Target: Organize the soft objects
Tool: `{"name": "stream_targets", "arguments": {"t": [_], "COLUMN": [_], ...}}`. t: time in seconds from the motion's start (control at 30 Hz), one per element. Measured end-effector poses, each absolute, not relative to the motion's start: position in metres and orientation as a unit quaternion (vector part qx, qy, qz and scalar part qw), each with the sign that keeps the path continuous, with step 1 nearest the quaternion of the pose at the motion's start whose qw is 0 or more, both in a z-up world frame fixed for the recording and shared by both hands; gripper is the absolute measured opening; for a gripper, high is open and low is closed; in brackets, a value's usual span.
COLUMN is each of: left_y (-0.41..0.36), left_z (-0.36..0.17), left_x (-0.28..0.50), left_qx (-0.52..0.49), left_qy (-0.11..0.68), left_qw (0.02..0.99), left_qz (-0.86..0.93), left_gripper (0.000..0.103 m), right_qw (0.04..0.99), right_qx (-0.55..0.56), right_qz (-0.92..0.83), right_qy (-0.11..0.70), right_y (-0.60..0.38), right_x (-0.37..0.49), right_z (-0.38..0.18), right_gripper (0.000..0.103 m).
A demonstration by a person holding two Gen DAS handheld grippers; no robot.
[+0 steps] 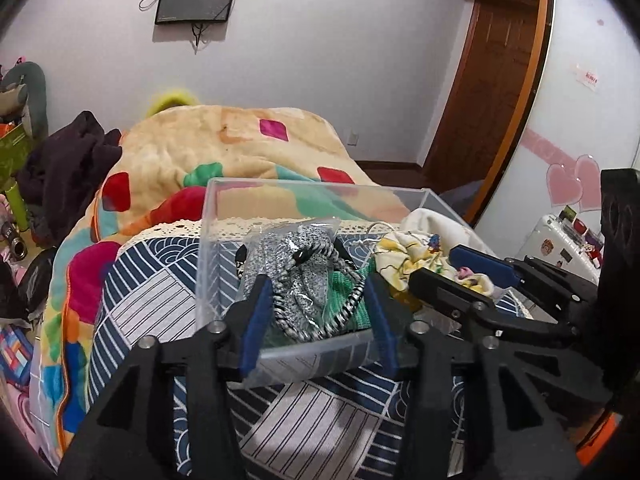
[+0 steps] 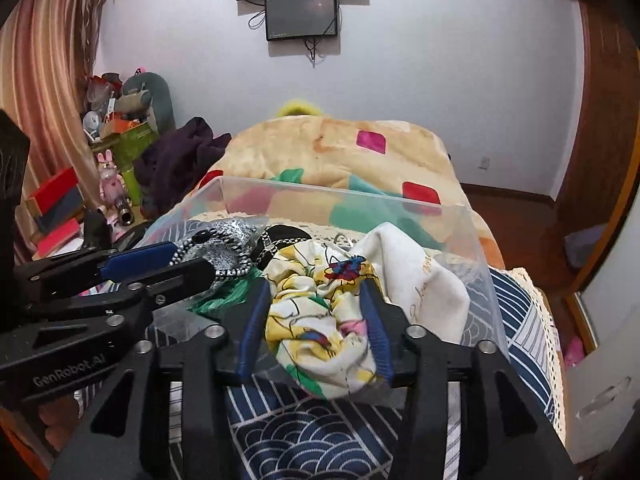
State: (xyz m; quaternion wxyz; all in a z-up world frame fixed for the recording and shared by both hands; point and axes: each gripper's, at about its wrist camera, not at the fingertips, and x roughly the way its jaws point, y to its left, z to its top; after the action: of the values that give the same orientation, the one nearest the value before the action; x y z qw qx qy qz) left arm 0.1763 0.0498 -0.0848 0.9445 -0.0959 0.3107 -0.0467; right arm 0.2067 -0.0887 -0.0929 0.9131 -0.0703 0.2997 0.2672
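A clear plastic box stands on the bed and holds soft items. My left gripper is open over its near left part, its fingers on either side of a grey knit item in a clear bag with a black-and-white braided cord. A green knit piece lies beside it. My right gripper is open over the box's right part, its fingers astride a yellow patterned white cloth. A cream cloth lies to its right. Each gripper shows in the other's view, the right and the left.
The box rests on a navy and white patterned cover on the bed. A colourful blanket is heaped behind it, with a dark purple garment to the left. A cluttered side table is at the left. A white case stands at the right.
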Motion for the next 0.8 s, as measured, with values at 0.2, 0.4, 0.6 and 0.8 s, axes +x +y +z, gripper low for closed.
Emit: {"name": "stream_targets", "arguments": {"t": [0.2, 0.4, 0.6, 0.8], "left_y": [0.048, 0.042, 0.038, 0.032], "left_z": [-0.063, -0.029, 0.004, 0.029], "left_x": [0.154, 0.120, 0.087, 0.058], "left_qx": [-0.083, -0.063, -0.065, -0.049], "left_qy": [0.278, 0.221, 0.169, 0.129], "left_qw": [0.956, 0.973, 0.983, 0.990], "left_qz": [-0.045, -0.026, -0.025, -0.015], "left_gripper": [0.050, 0.050, 0.050, 0.066], "right_qw": [0.921, 0.935, 0.950, 0.957], "right_qx": [-0.067, -0.053, -0.030, -0.014], "right_qz": [0.274, 0.276, 0.272, 0.270], "right_qy": [0.269, 0.217, 0.151, 0.101], "right_y": [-0.098, -0.115, -0.137, -0.153], "right_x": [0.192, 0.169, 0.140, 0.113], "right_z": [-0.074, -0.042, -0.009, 0.013], "right_gripper": [0.058, 0.062, 0.072, 0.086]}}
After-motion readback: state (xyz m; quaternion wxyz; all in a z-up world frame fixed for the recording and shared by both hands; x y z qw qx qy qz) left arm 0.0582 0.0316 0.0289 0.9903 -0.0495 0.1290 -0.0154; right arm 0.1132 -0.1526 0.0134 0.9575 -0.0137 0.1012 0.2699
